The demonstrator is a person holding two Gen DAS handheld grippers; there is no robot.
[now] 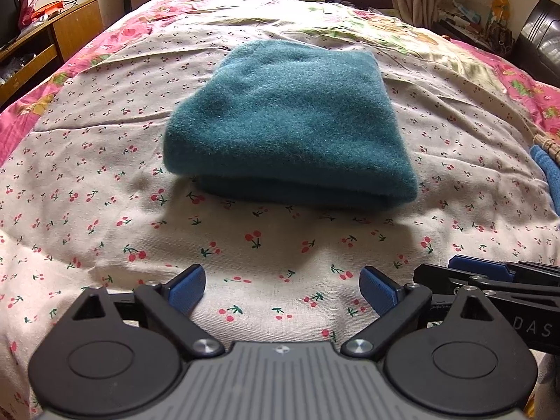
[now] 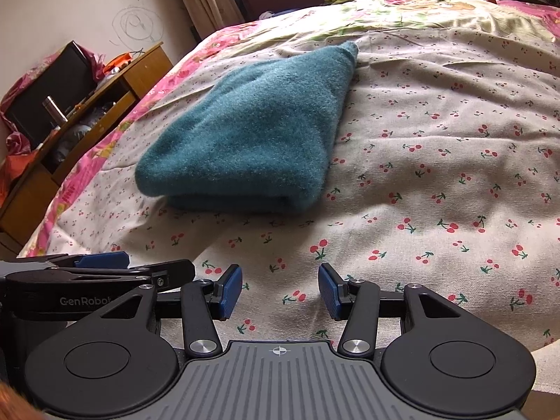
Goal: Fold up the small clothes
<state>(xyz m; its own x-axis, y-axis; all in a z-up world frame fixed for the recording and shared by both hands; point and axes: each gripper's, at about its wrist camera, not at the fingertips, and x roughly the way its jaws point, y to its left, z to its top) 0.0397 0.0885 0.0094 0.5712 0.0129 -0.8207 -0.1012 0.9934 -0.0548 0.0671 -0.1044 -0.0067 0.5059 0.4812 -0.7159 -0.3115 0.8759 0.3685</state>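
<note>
- One teal fleece garment (image 1: 290, 122), fuzzy and folded into a thick wedge, lies mid-bed on the cherry-print sheet (image 1: 245, 255), well ahead of both grippers.
- "GenRobot" reads on the left gripper's side in the right wrist view; "DAS" on the right gripper's side in the left wrist view.
- Left gripper (image 1: 282, 292): jaws wide apart, ribbed blue pads (image 1: 187, 288) empty.
- Right gripper (image 2: 280, 290): jaws part-open, empty, above sheet.

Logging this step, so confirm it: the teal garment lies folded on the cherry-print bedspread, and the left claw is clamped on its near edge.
Wrong on the grip. The left claw is open over bare cherry-print bedspread, short of the folded teal garment, touching nothing. The left wrist view shows it.
</note>
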